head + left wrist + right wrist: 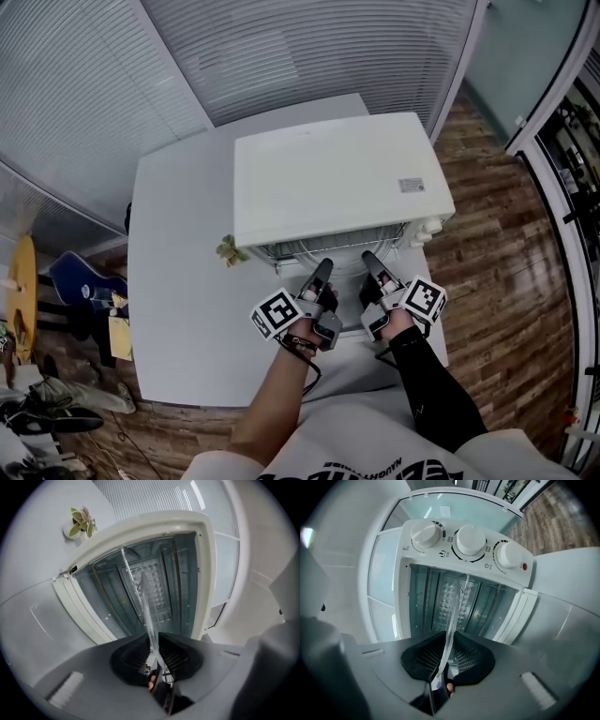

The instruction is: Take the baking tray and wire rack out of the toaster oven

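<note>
The head camera looked steeply down from above the near side of the table (pixel 178 309) onto the toaster oven (pixel 337 178) top. The cameras on the left gripper (pixel 322 272) and right gripper (pixel 373 264) sat very close to the oven's open front. Each was rolled sideways and faced the cavity's far wall. Both shared that cavity and the thin metal edge (pixel 149 616) pinched in their jaws.

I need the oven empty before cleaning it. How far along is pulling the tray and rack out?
Done: the white toaster oven has its door open. In hand: the left hand-held gripper and right hand-held gripper are each shut on the front edge of a thin silvery metal sheet, likely the baking tray, seen edge-on, mostly inside. Left: draw it out, set it down, then remove the other piece.
</note>
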`<action>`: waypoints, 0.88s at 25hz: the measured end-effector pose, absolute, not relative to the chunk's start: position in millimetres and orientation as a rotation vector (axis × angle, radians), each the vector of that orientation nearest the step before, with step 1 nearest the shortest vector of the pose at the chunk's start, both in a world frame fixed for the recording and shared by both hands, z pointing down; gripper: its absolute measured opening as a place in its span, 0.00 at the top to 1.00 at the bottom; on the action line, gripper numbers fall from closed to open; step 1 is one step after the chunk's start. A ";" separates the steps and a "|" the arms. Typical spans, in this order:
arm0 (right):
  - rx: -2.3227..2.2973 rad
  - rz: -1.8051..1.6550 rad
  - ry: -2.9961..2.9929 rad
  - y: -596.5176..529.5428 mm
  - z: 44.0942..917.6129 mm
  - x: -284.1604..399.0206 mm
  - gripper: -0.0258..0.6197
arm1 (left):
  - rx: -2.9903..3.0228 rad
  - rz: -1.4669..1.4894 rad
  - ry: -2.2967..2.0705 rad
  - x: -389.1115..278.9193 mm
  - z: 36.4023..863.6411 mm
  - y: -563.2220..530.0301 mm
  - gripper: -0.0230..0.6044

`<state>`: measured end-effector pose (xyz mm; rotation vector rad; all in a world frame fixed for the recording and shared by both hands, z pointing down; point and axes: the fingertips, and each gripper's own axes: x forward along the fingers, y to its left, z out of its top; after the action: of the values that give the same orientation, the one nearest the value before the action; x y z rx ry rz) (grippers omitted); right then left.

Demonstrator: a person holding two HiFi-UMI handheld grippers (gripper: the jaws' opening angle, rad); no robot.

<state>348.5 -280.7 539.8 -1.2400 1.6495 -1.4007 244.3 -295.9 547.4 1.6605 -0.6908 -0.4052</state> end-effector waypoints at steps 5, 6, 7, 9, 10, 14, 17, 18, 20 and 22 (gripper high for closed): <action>-1.235 -1.358 1.679 -271.8 537.9 342.4 0.87 | 1.700 -0.379 -0.678 242.4 549.0 -291.0 0.77; -1.236 -1.350 1.687 -274.6 536.6 342.5 0.87 | 1.704 -0.381 -0.675 243.9 548.5 -292.6 0.77; -1.241 -1.349 1.687 -278.2 536.5 343.5 0.87 | 1.703 -0.387 -0.672 245.7 548.1 -295.4 0.77; -1.258 -1.364 1.670 -284.8 539.1 346.1 0.87 | 1.693 -0.395 -0.673 248.4 548.3 -302.8 0.77; -1.259 -1.371 1.659 -287.0 540.0 346.5 0.87 | 1.686 -0.395 -0.678 248.8 548.8 -305.7 0.77; -1.194 -1.354 1.633 -286.5 536.9 347.5 0.87 | 1.662 -0.426 -0.662 249.7 545.9 -304.4 0.77; -1.193 -1.322 1.640 -282.8 532.0 350.7 0.88 | 1.664 -0.463 -0.639 249.3 537.5 -302.1 0.78; -1.186 -1.317 1.637 -282.2 529.8 350.4 0.88 | 1.667 -0.468 -0.636 248.6 535.0 -301.3 0.78; -1.170 -1.317 1.628 -278.9 526.6 347.5 0.88 | 1.670 -0.468 -0.632 246.5 532.4 -297.3 0.78; -1.157 -1.320 1.620 -272.5 524.3 343.6 0.88 | 1.672 -0.465 -0.624 244.1 531.8 -290.4 0.78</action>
<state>343.6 -272.5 524.3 -1.1575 1.6198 -1.3196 244.1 -290.4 531.8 1.6718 -0.6237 -0.4648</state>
